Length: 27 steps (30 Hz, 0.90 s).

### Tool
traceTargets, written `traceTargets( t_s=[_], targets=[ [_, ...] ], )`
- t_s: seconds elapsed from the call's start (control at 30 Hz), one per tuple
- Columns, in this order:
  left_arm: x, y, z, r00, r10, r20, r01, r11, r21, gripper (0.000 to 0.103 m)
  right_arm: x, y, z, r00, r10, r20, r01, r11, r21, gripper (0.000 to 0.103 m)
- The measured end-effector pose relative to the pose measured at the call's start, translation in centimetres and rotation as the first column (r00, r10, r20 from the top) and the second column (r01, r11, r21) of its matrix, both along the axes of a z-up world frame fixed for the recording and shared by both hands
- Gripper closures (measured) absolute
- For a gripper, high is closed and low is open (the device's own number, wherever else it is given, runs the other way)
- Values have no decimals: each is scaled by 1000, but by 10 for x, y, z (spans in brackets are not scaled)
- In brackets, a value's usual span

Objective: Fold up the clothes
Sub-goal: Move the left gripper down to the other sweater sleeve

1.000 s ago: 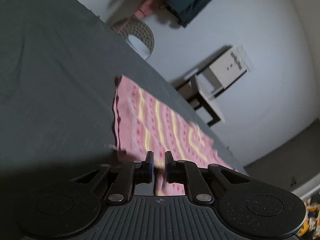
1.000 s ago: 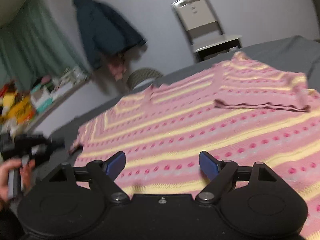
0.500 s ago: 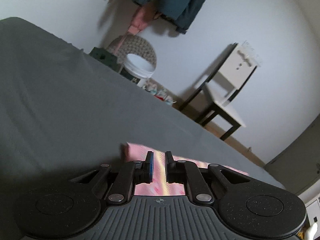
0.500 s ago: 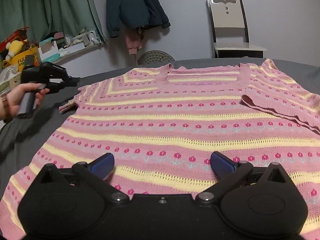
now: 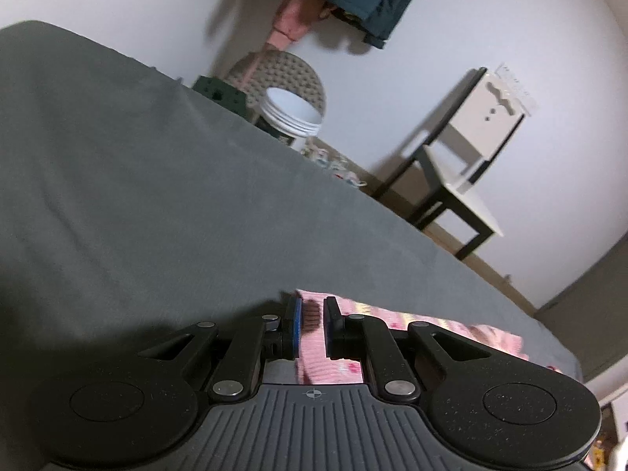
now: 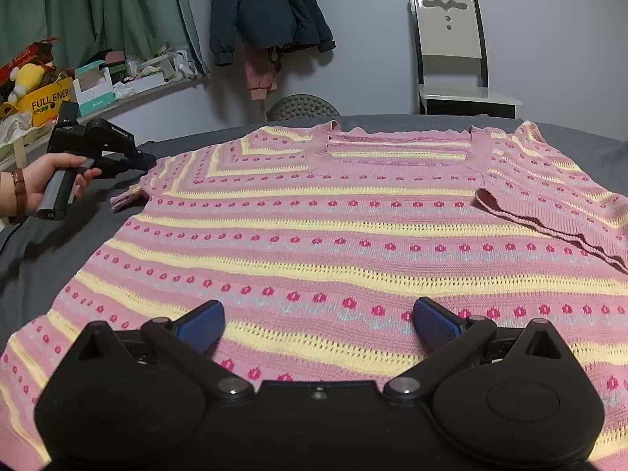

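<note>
Folding has started on the pink striped sweater, which lies spread face up on the grey bed; its right sleeve is already turned in over the chest, so I judge the left sleeve is the step in hand. I have the left gripper at that sleeve's cuff, jaws nearly closed with pink knit between them, though blur in the left wrist view keeps me from swearing the grip is firm. My right gripper hovers over the hem with jaws spread wide, holding nothing. Next I would carry the cuff across the chest to mirror the other side, keeping the body flat.
</note>
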<state>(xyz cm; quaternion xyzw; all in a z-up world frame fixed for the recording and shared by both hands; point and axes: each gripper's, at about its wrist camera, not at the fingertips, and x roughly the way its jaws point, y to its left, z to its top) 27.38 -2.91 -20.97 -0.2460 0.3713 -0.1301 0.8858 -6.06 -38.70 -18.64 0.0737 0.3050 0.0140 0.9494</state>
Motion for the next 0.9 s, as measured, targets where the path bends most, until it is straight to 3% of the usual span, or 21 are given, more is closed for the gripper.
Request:
traceTargets(
  t_s=[0.2,0.33,0.47,0.63,0.7,0.77,0.8,0.87,0.9],
  targets=[
    [9,0,-4,999,25,-41,-24,1000,18,94,1,1,0,1000,2,-3,-2,1000,-9,0],
    [10,3,2,998,40,-50,-34,994,103,94,1,1,-1,1000,2,-4,-2,1000,-12,0],
    [9,0,6,996,-16,-85,30,985,170,94,1,1,-1,1000,2,-4,-2,1000,-14,0],
    [13,-3,11,991,2,-132,22,983,181,93,1,1,-1,1000,2,-4,-2,1000,-15,0],
    [15,-2,9,989,-15,-150,35,991,131,92,1,1,-1,1000,2,-4,-2,1000,-15,0],
    [16,0,7,987,-37,-158,46,998,53,61,1,1,-1,1000,2,-3,-2,1000,-14,0],
    [15,1,7,988,-37,-152,42,999,29,54,1,1,-1,1000,2,-3,-2,1000,-14,0],
    [11,-2,10,990,-11,-139,19,998,55,34,1,1,-1,1000,2,-3,-2,1000,-13,0],
    [10,-3,9,990,-15,-138,24,998,61,33,2,1,-1,1000,2,-3,-2,1000,-14,0]
  ],
)
